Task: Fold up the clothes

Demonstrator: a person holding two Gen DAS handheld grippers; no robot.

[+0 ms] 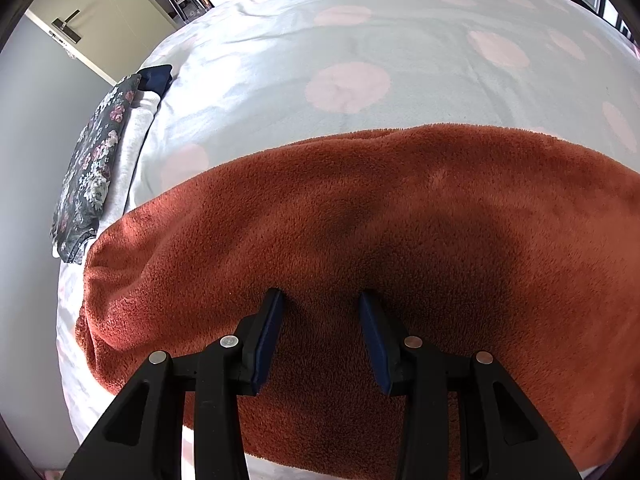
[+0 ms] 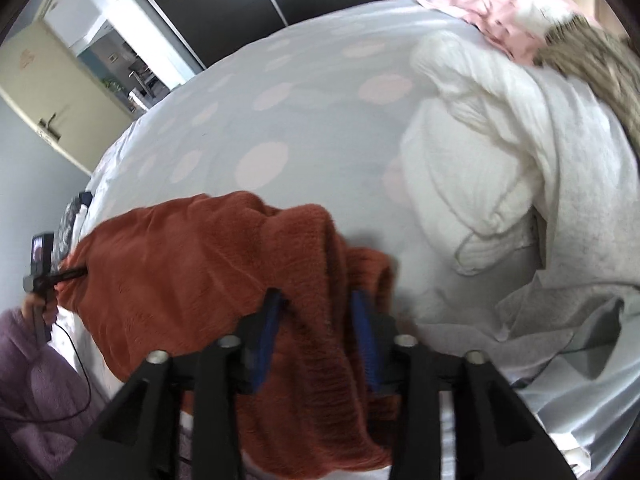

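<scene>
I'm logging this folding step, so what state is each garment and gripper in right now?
Rust fleece garment: spread on the bed, right end bunched and lifted.
Left gripper: open, fingers resting on the fleece.
Right gripper: jaws apart, bunched fleece between them.
Floral garment: folded, stacked at the bed's edge.
White garment pile: unfolded, heaped.
Door: open.

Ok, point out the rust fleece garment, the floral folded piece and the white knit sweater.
rust fleece garment [image 1: 400, 208]: left wrist view, middle of its flat top surface.
floral folded piece [image 1: 94, 160]: left wrist view, centre of its printed face.
white knit sweater [image 2: 472, 152]: right wrist view, on its bunched body.
</scene>
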